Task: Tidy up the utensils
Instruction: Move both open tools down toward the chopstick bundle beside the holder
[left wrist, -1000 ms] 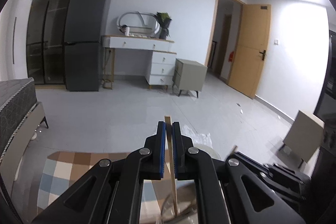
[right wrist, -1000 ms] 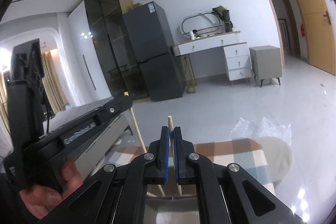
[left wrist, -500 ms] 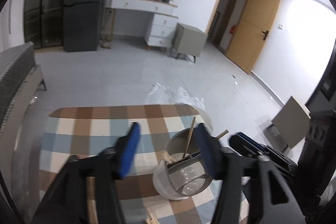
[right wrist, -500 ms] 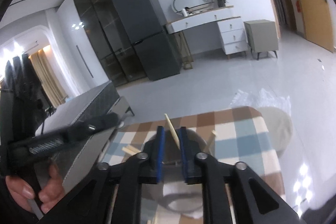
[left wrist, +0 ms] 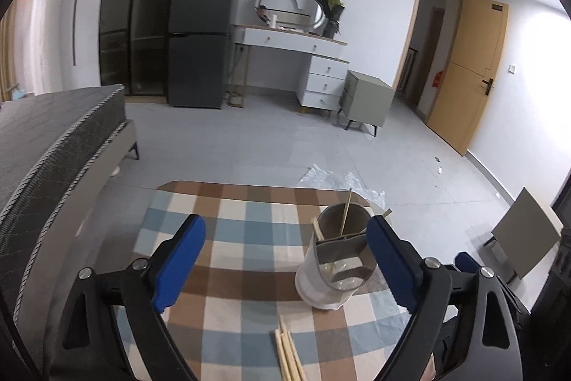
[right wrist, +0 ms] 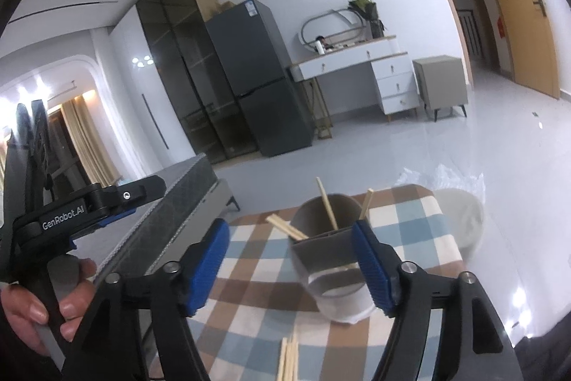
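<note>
On the checked desk (left wrist: 242, 220) the utensil holder (left wrist: 339, 259) stands with chopsticks (right wrist: 326, 202) inside, more chopsticks (left wrist: 289, 356) lying before it, while left gripper (left wrist: 285, 259) and right gripper (right wrist: 292, 259) are opening wide, holding nothing.

Both grippers released chopsticks (right wrist: 327, 207), apparently into holder (right wrist: 321, 249), jaws opening, empty
</note>
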Demonstrator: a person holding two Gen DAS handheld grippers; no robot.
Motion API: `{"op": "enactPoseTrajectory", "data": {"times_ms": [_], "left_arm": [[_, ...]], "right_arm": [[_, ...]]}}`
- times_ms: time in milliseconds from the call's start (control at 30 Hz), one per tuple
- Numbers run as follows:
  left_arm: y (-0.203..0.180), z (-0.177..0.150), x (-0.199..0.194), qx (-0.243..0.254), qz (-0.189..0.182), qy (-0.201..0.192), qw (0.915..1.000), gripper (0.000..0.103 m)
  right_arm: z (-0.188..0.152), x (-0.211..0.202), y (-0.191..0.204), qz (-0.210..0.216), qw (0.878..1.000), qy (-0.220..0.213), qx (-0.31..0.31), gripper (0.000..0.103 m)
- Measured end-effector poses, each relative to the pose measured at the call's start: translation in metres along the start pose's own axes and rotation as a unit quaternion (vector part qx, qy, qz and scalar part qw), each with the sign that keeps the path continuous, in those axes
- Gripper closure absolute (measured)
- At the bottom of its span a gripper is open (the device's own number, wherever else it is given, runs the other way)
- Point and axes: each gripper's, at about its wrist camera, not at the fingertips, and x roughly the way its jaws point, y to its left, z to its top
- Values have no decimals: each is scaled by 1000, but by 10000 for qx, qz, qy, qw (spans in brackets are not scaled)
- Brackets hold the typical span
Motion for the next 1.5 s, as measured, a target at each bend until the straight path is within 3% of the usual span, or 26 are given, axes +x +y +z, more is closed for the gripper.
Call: {"op": "enactPoseTrajectory", "data": {"times_ms": [167,400,733,1100,1300,1500], "left_arm": [[3,-14,-17,93,261,-205,9994,3],[15,-47,-26,101,370,-255,9989,2],[32,-83,-19,-131,498,-5,9987,2],[43,-119,-1,-259,516,310,9979,2],[56,-132,13,-377,542,513,9965,2],[67,-138,34,-560,560,917,9926,2]], "right_arm": [[-13,-21,18,13,9998,-95,-163,18],[-30,-32,31,-21,9996,-35,-284,11],[-66,-36,38,-118,9988,213,-424,2],[-98,-22,25,-352,9963,629,-467,0],[-107,-3,14,-614,9920,1047,-336,0],[-118,24,5,-572,9827,1746,-216,3]]}}
